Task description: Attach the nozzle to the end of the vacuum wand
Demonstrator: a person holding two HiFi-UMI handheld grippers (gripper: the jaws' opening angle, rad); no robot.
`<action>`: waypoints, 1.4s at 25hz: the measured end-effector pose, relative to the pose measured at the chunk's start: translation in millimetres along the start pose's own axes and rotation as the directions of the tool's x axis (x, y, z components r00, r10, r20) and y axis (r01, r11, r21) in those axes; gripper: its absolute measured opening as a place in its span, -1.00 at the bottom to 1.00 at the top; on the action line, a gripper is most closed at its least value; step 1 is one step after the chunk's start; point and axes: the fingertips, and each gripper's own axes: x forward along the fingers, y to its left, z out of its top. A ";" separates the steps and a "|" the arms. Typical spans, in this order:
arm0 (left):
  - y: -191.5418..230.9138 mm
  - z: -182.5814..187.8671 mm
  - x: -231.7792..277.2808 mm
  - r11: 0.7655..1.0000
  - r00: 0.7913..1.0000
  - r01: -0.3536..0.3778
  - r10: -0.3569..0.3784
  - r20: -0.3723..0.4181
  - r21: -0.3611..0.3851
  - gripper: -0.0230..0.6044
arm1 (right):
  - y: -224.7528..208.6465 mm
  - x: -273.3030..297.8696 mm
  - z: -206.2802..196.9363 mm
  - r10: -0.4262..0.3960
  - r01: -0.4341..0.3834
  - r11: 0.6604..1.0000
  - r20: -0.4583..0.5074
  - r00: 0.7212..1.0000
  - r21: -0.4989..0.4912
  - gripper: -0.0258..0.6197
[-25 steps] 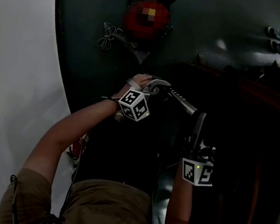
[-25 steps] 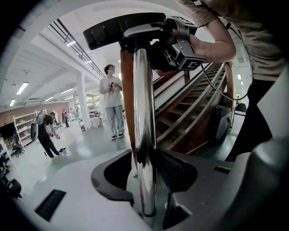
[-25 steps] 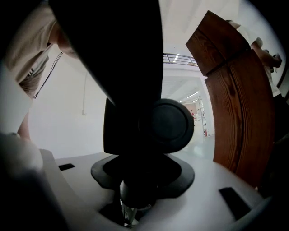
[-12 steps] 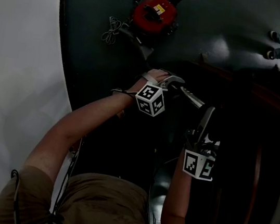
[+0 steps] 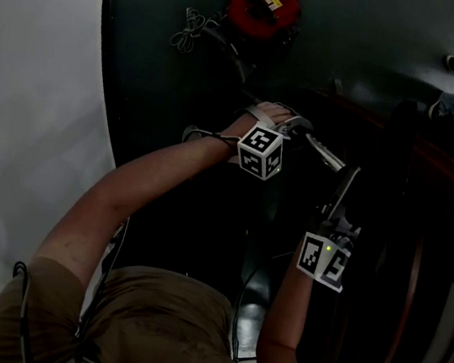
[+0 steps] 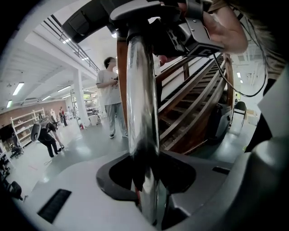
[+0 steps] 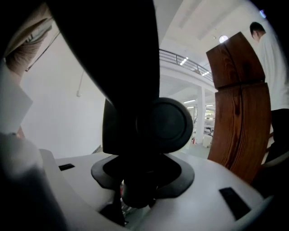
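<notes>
A chrome vacuum wand (image 5: 324,153) slants across the middle of the head view. My left gripper (image 5: 296,131) is shut on it; its jaws have just been closing with the tube between them. In the left gripper view the wand (image 6: 141,126) rises straight out of the left gripper (image 6: 145,204) toward a black nozzle (image 6: 135,11) at the top. My right gripper (image 5: 333,226) sits lower right, shut on the black nozzle (image 5: 343,191). In the right gripper view the nozzle (image 7: 144,122) fills the right gripper (image 7: 135,198). Where wand and nozzle meet is too dark to make out.
A red round machine (image 5: 263,7) with a coiled cable lies on the dark floor at the top. A wooden stair rail (image 5: 442,172) runs along the right. A white wall (image 5: 26,102) curves down the left. A person (image 6: 110,90) stands beyond the wand.
My left gripper has moved right and a little up in the picture with the wand. The right gripper has risen slightly with the nozzle. The red machine has slid toward the top edge.
</notes>
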 end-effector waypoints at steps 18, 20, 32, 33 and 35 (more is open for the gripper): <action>1.2 -5.7 -22.0 0.999 0.997 0.045 -0.045 0.068 0.001 -0.47 | -20.4 -11.1 -17.0 -0.018 -0.004 0.959 0.075 0.997 0.285 -0.41; 2.2 -4.2 -25.2 0.999 0.997 0.046 -0.046 0.063 0.002 -0.45 | -18.0 -10.2 -14.7 -0.019 0.005 0.969 0.053 0.998 0.247 -0.41; 4.5 8.3 -22.5 0.997 0.994 0.056 -0.060 0.095 0.044 -0.45 | -16.4 -9.6 -4.7 0.027 -0.029 0.985 0.016 1.000 0.168 -0.41; 2.6 9.8 -21.9 0.996 0.992 0.070 -0.075 0.103 0.052 -0.45 | -14.9 -8.3 -1.3 0.013 -0.014 0.991 0.003 1.000 0.132 -0.41; -8.2 -7.9 -37.4 0.995 0.992 0.095 -0.096 0.082 0.023 -0.45 | 7.9 -2.9 -4.9 0.024 -0.020 0.996 -0.036 0.999 0.091 -0.41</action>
